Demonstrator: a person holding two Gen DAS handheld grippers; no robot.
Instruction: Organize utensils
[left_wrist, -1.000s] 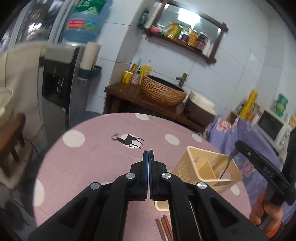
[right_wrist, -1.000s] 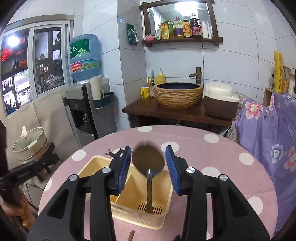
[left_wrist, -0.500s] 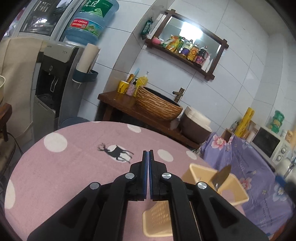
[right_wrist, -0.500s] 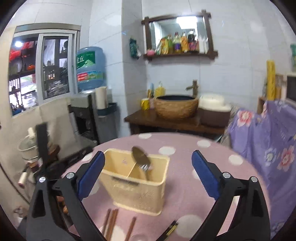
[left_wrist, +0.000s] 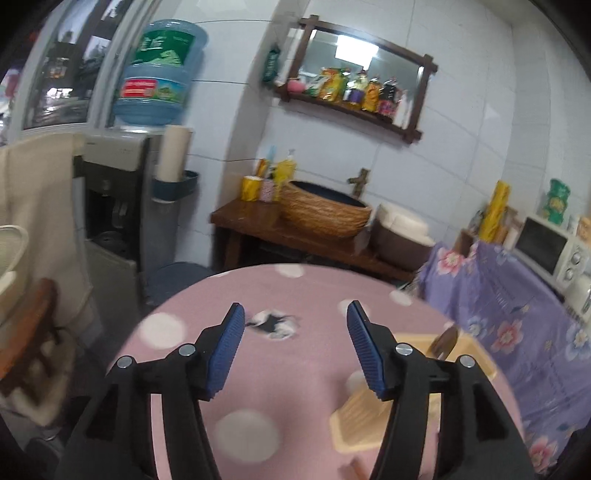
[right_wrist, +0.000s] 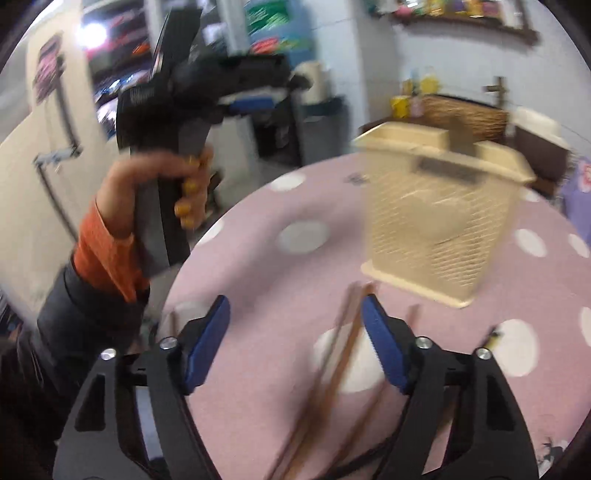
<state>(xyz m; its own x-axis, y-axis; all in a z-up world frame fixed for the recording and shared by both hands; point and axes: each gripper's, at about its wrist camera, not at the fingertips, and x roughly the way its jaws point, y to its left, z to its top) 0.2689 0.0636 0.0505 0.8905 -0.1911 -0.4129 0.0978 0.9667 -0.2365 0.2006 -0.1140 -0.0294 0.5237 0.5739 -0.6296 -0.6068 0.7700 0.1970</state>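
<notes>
- Wooden chopsticks (right_wrist: 334, 354) lie loose on the pink dotted table (right_wrist: 258, 295), running out at 12 o'clock between the pads of the right gripper (right_wrist: 295, 341); its jaws are closing with nothing pressed yet. Closing on only one stick would probably scatter the others.
- Cream utensil basket (right_wrist: 439, 221) stands at 1 o'clock from that gripper, a spoon (right_wrist: 460, 134) already inside; a careless lift could knock it over.
- Left gripper (left_wrist: 295, 343) is empty, jaws opening over bare cloth, the basket at its 4 o'clock; swinging across may bump the rim.
</notes>
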